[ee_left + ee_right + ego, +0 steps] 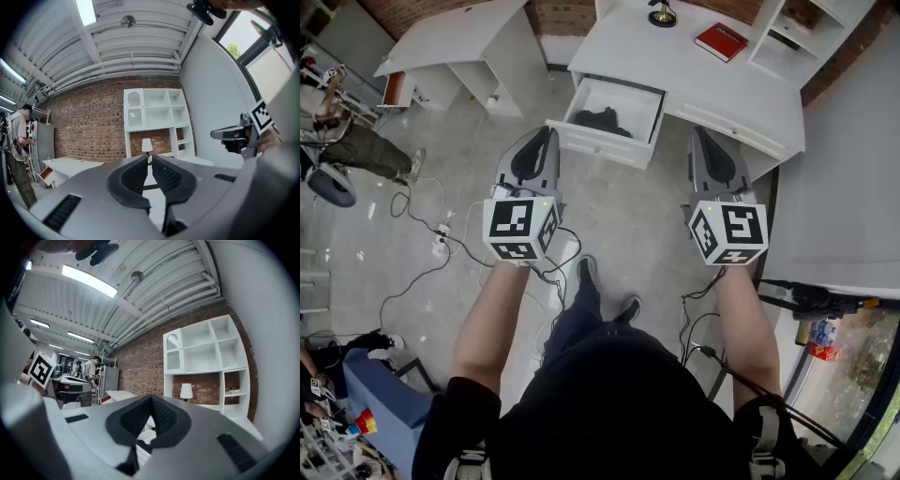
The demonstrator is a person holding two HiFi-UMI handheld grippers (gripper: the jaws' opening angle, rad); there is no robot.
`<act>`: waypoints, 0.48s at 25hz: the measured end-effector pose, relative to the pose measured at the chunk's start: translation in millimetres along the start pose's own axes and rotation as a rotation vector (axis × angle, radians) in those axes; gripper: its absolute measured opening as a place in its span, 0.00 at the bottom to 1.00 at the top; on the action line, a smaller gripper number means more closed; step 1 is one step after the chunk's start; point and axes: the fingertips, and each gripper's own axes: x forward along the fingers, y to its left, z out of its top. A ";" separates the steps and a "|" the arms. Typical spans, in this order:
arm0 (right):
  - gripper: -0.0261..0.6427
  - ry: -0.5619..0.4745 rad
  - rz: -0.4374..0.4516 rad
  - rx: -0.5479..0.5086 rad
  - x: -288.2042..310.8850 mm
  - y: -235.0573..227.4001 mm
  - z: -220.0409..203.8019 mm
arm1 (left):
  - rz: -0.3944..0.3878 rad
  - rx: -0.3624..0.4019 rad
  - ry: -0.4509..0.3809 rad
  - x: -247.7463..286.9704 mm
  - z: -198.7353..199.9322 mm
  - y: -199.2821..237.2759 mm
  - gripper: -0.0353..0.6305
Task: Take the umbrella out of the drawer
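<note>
Hovering level above the floor (pixel 619 220), left tongs (pixel 546 133) and right tongs (pixel 697 133) are both pinched shut, nothing between either pair. Black umbrella (pixel 605 120) lies inside the open drawer (pixel 598 142) of the white counter (pixel 675 66), at 12 o'clock in the head view, apart from both tongs.

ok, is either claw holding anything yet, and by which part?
Nothing is held. The left claw and the right claw are both shut and empty. The black umbrella lies untouched in the open drawer.
</note>
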 end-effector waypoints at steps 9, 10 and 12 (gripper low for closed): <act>0.04 -0.067 -0.014 0.025 31.1 17.3 19.6 | -0.001 -0.035 -0.020 12.1 1.1 52.9 0.09; 0.04 -0.078 -0.021 0.027 36.8 17.0 24.2 | -0.001 -0.038 -0.027 14.8 3.6 61.5 0.09; 0.04 -0.090 -0.041 0.036 50.9 14.5 32.1 | 0.003 -0.043 -0.046 22.1 10.3 82.2 0.09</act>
